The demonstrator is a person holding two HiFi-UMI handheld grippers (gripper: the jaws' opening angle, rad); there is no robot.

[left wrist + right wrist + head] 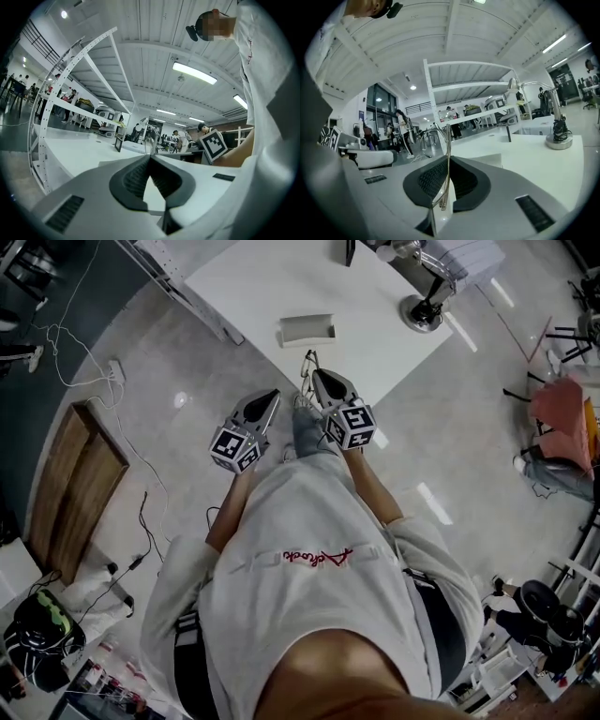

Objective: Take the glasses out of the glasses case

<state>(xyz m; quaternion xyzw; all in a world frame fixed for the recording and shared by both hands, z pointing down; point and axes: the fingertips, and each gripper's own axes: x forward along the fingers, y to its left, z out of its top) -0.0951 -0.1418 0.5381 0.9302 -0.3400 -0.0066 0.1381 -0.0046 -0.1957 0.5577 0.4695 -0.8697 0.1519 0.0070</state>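
Now glasses [448, 136] in R gripper [449, 159].

Glasses case [307, 329] on table [248, 287], glasses [307, 362] before it, lamp [424, 311] right.

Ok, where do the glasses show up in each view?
Head view: glasses upper middle, at the right gripper, over the table edge.
Left gripper view: glasses centre, what looks like a lens just past the shut fingers.
Right gripper view: glasses centre, one arm pinched between the fingers.
Shared landmark: the white table.
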